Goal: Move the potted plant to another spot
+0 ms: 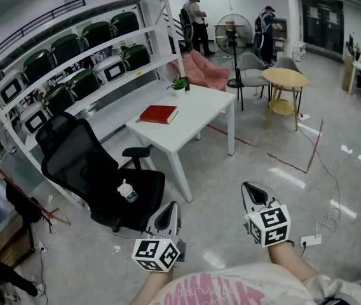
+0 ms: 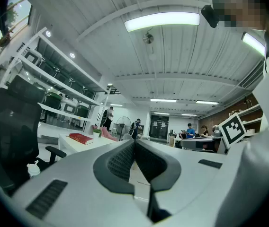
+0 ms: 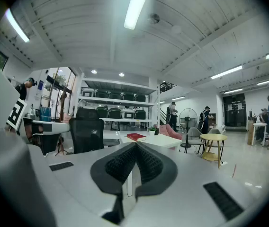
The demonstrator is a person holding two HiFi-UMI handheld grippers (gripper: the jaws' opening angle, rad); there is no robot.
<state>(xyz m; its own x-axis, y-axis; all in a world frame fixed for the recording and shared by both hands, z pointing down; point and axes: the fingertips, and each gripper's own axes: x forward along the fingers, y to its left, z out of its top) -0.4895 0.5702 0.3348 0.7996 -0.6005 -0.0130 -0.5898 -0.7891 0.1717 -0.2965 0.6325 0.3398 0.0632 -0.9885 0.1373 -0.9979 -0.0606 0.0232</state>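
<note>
A small green potted plant (image 1: 180, 85) in a white pot stands at the far corner of the white table (image 1: 203, 113), beyond a red book (image 1: 159, 114). The plant also shows small in the left gripper view (image 2: 96, 132) and the right gripper view (image 3: 152, 130). My left gripper (image 1: 170, 208) and right gripper (image 1: 252, 190) are held low over the floor, well short of the table. Both are shut with nothing between the jaws. In each gripper view the dark ribbed pads (image 2: 125, 160) (image 3: 122, 163) meet at the tips.
A black office chair (image 1: 98, 170) with a water bottle (image 1: 127, 191) on its seat stands left of the table. White shelves with dark bins (image 1: 79, 56) run behind. A round wooden table (image 1: 285, 78), grey chair (image 1: 252, 68), fan (image 1: 232, 33) and people stand farther off. A power strip (image 1: 310, 240) lies on the floor.
</note>
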